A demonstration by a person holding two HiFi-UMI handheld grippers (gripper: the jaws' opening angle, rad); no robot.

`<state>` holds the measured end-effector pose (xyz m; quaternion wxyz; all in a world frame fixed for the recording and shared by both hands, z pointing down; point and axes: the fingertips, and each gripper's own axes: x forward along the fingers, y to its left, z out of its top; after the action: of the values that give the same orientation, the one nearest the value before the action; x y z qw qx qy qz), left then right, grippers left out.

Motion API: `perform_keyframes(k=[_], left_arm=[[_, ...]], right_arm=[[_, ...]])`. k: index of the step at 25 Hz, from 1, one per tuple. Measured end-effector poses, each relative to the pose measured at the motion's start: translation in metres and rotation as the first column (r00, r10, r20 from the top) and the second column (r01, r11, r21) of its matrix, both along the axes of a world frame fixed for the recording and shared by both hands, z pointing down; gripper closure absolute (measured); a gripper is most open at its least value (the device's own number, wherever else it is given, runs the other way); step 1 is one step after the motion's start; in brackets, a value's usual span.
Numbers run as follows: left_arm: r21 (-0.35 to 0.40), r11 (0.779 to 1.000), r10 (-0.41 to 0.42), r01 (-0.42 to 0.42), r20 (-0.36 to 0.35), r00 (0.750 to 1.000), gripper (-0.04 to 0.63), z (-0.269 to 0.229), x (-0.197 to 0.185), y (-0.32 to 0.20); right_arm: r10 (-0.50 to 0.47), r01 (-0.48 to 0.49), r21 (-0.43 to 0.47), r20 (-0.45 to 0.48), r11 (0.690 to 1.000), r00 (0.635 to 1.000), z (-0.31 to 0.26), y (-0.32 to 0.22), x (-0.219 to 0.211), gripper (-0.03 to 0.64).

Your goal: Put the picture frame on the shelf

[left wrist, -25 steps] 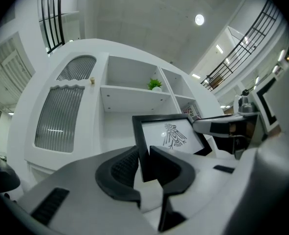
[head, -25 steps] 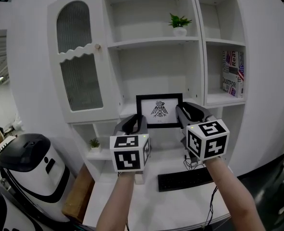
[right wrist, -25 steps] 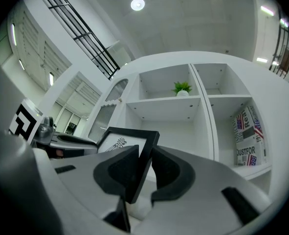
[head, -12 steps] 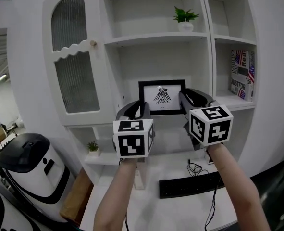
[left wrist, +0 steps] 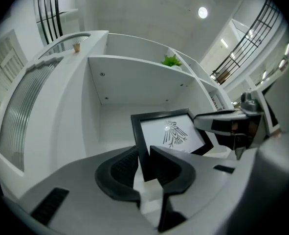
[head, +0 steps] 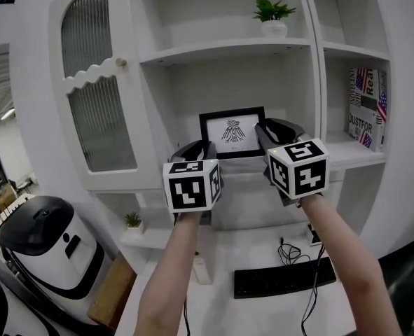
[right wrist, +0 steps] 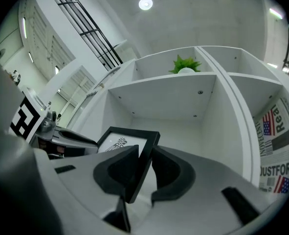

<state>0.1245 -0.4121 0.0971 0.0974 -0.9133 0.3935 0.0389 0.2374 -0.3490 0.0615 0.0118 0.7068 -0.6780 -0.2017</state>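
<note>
White-painted board makes up the tall shelf unit point(head: 228, 47) filling the scene. Its compartments are smooth and square-edged, and an arched cabinet door point(head: 98, 96) of ribbed glass with a scalloped rail stands at the left. Below runs a pale counter point(head: 217, 306) carrying a flat black keyboard point(head: 284, 277), and a rounded white-and-black machine point(head: 45, 247) stands at the lower left.

My bare left arm point(head: 168, 278) and right arm point(head: 343, 257) reach forward and slightly upward, side by side. Each ends in a grey gripper topped with a black-and-white marker cube.

My left gripper point(left wrist: 144, 150) has its matte black, ridged fingers point(left wrist: 117, 173) pinching the left edge of the picture frame point(head: 232, 133) near its bottom corner. My right gripper point(right wrist: 145, 148) pinches the frame's right edge in the same way.

The frame is a thin black rectangular moulding around a white sheet printed with a black bird-like emblem. It stands upright between the two grippers at the mouth of the middle compartment, low by its ledge. Whether it touches the ledge I cannot tell.

Glossy books point(head: 366, 107) printed with flag stripes stand in the right-hand compartment. A small leafy potted plant point(head: 273, 14) in a white pot sits on the shelf above the frame.
</note>
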Motion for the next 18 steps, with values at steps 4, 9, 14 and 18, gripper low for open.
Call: perform_keyframes(k=[4,9,14,18], left_arm=[[-0.009,1.000,-0.016,0.016,0.005,1.000,0.525,-0.002,0.006,-0.018],[-0.013,1.000,-0.026,0.026,0.015,1.000,0.525,-0.006,0.015,-0.038],[-0.009,0.999,-0.037,0.037,0.037,0.999,0.525,-0.014,0.025,-0.052],[0.006,0.999,-0.044,0.044,0.057,0.997,0.525,-0.022,0.034,-0.063]], right_arm=[[0.009,-0.009,-0.004,-0.023,1.000,1.000,-0.003,-0.020,0.007,0.531],[0.004,-0.004,-0.002,-0.040,1.000,0.999,-0.009,-0.040,0.014,0.531],[0.014,-0.014,0.008,-0.030,1.000,0.999,-0.012,-0.052,0.024,0.529],[0.024,-0.025,-0.007,-0.041,1.000,0.999,-0.018,-0.065,0.034,0.526]])
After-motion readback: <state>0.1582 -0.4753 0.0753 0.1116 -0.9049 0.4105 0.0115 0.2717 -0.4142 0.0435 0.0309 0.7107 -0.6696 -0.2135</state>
